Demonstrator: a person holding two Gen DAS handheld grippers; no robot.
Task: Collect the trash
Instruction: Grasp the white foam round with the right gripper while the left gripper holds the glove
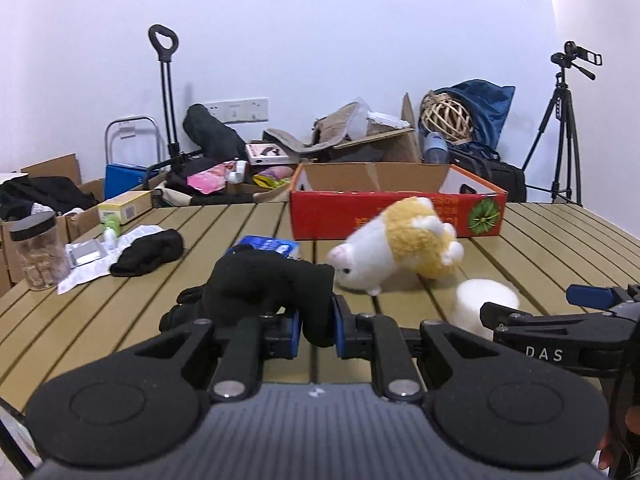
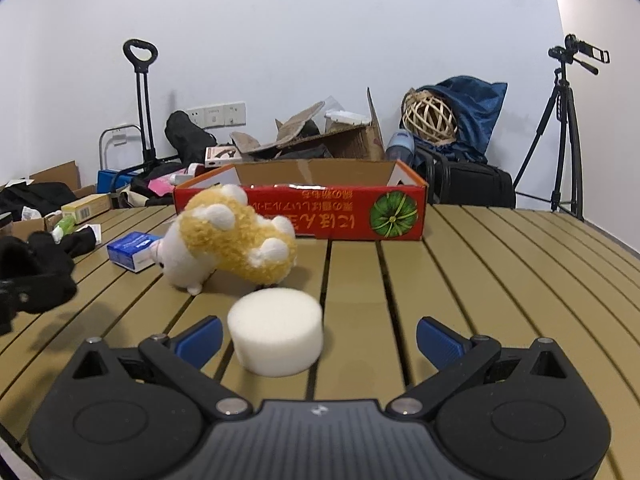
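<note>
Left gripper (image 1: 316, 326) is clamped tight on a black knit glove (image 1: 264, 284), held just off the slatted wooden table (image 2: 500, 280), so that pickup looks done. Best guess, it goes into the red cardboard box (image 2: 320, 210) at the back. Right gripper (image 2: 318, 338) is wide open, holding nothing, with the white foam cylinder (image 2: 276, 330) between its fingers but off toward the left one. It'd need centring before closing, and the yellow-and-white plush toy (image 2: 228, 240) is near.

Blue box (image 1: 269, 246) half hidden behind black glove (image 1: 260, 288)
</note>
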